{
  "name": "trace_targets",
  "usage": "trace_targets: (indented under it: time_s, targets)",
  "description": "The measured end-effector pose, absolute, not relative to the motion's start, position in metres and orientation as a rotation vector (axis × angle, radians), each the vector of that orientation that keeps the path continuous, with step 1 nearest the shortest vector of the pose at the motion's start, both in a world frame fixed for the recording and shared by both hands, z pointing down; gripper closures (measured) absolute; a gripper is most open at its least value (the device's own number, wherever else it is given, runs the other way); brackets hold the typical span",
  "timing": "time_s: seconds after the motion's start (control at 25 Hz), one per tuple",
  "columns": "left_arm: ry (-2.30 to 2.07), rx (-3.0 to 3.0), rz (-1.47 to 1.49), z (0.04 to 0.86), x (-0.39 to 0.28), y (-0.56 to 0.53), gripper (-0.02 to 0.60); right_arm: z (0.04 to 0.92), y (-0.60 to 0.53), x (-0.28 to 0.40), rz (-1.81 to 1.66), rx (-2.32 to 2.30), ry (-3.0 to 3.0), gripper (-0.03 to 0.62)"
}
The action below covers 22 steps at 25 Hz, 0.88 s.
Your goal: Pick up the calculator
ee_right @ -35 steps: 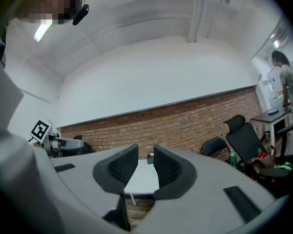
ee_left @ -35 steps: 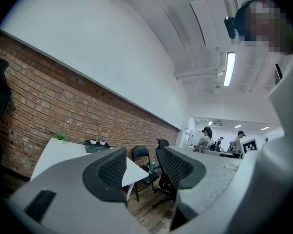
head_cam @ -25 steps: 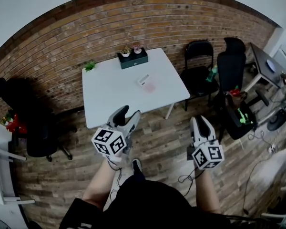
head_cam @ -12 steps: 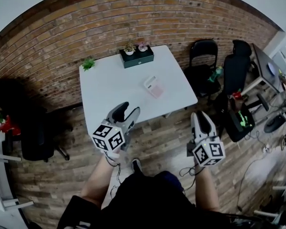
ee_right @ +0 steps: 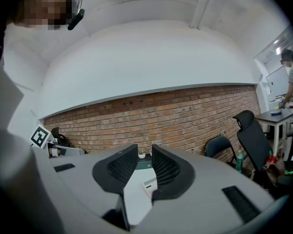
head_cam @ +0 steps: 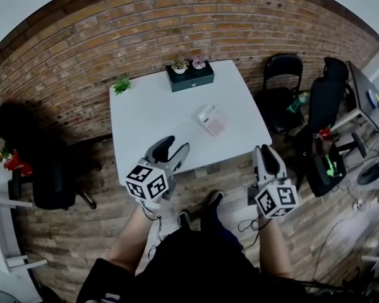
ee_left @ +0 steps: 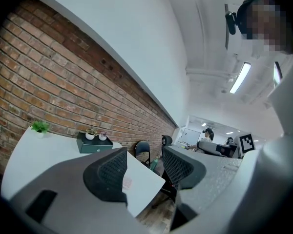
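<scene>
Brick wall (head_cam: 177, 17) behind white counter (head_cam: 145, 122). Dark green box (head_cam: 191, 79) at far edge of counter, two small potted plants (head_cam: 188, 62) on its top. Separate leafy plant (head_cam: 120, 85) at far left corner. Calculator (head_cam: 212, 119) flat on counter, right of centre, well apart from both claws. Left claw (head_cam: 175, 148) at near counter edge, jaws wide apart, nothing between them. Right claw (head_cam: 268, 153) off near right corner, above plank floor (head_cam: 227, 182), jaws parted by a narrower gap, empty. Black chairs (head_cam: 284, 87) right of counter.
</scene>
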<state>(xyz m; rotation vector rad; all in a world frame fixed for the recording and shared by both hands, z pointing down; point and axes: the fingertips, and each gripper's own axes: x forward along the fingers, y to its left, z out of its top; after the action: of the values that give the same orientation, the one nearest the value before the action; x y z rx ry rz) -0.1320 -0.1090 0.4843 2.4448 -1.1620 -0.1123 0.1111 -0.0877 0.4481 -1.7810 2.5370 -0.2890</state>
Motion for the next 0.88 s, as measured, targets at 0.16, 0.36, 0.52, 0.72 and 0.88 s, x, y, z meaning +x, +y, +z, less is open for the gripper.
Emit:
trace_targets:
  time_s: [0.16, 0.36, 0.52, 0.72, 0.88]
  targets:
    - [-1.233, 2.454, -0.080, 0.477, -0.125, -0.151, 0.353, 0.447, -0.137, 0.117, -0.284, -1.699, 2.558, 0.500]
    - [-1.262, 2.440, -0.037, 0.477, -0.095, -0.200, 0.354, 0.449, -0.196, 0.142, -0.301, -1.630, 2.592, 0.504]
    - [-1.282, 2.419, 0.015, 0.482, -0.075, -0.232, 0.354, 0.455, -0.236, 0.155, -0.330, -1.576, 2.620, 0.503]
    - [-1.297, 2.389, 0.119, 0.503, -0.060, -0.264, 0.354, 0.473, -0.267, 0.166, -0.395, -1.522, 2.645, 0.507]
    - [-1.263, 2.358, 0.197, 0.531, -0.056, -0.286, 0.354, 0.483, -0.282, 0.168, -0.431, -1.513, 2.643, 0.508]
